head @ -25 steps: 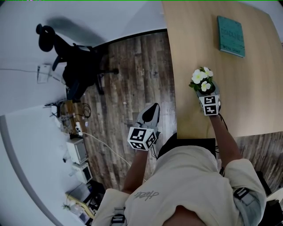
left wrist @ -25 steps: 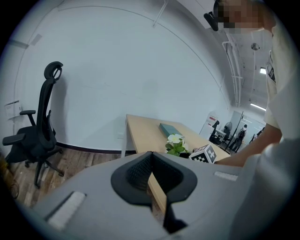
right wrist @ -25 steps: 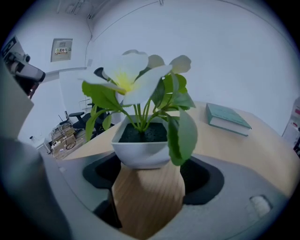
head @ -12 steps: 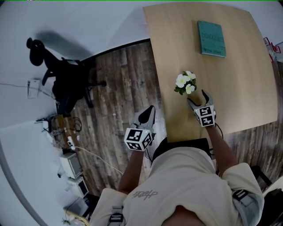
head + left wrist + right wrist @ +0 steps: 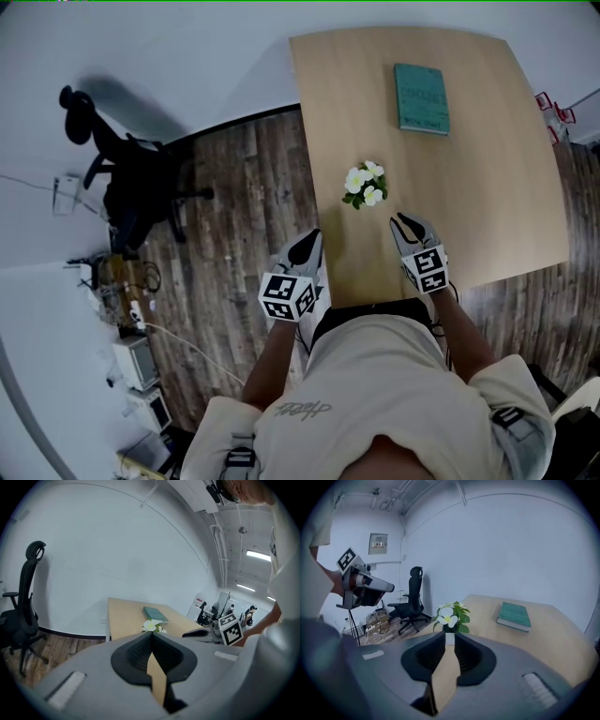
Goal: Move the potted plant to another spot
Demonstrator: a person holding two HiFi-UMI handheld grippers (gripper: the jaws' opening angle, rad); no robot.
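The plant [image 5: 364, 185] stands free on the table [image 5: 497, 187], centre of the head view, near the table's left edge and below the book [image 5: 421, 97]. The right gripper [image 5: 404, 222] hangs lower right of it, apart, its jaws closing to a narrow gap with nothing between. The left gripper [image 5: 312, 238], jaws together and empty, hangs left of the table. With the plant set down and no gripper on it, the move looks finished.
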